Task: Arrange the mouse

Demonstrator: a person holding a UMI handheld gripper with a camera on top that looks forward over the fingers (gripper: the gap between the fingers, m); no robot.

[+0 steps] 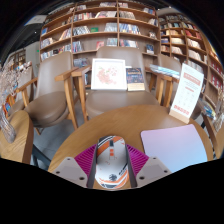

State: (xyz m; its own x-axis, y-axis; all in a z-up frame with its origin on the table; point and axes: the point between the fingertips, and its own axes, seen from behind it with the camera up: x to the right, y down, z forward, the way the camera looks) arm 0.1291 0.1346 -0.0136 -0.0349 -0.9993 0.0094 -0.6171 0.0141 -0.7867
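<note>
A white mouse (112, 160) with orange and grey markings lies lengthwise between my gripper's (112, 172) two fingers. The pink pads (86, 157) press against its left and right sides, so the gripper is shut on it. The mouse is over the near part of a round wooden table (105, 125). Whether it rests on the tabletop or hangs just above it cannot be seen. A pale grey rectangular mouse mat (175, 146) lies on the table to the right of the fingers.
A white standing leaflet (187, 90) is at the table's far right edge. Wooden chairs (50, 100) stand beyond the table, and one (110, 98) carries a propped white board (108, 73). Bookshelves (100, 28) fill the background.
</note>
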